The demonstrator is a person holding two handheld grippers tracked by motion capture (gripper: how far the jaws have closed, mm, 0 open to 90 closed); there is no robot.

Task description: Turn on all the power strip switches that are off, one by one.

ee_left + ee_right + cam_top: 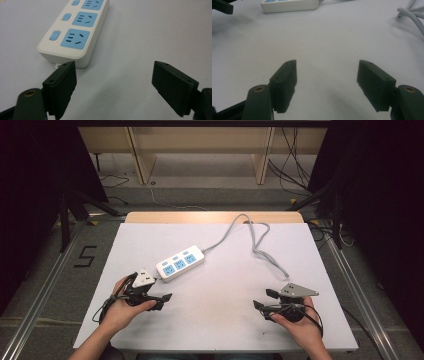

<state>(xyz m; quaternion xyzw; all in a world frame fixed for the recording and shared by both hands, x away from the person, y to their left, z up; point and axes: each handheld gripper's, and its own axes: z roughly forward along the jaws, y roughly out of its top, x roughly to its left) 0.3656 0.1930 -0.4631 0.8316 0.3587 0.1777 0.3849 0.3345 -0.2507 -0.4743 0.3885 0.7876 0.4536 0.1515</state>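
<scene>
My left tongs [113, 85] and right tongs [327, 85] are wide open, holding nothing. The power strip [180, 263] lies on the counter [220, 315], near my left. It looks hard and light; I'd grab its sides.

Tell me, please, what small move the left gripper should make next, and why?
Probably ease the left gripper forward toward the power strip: its jaws stand open and empty, and the strip's near end lies just ahead of its left jaw, nearer than to the right gripper.
</scene>
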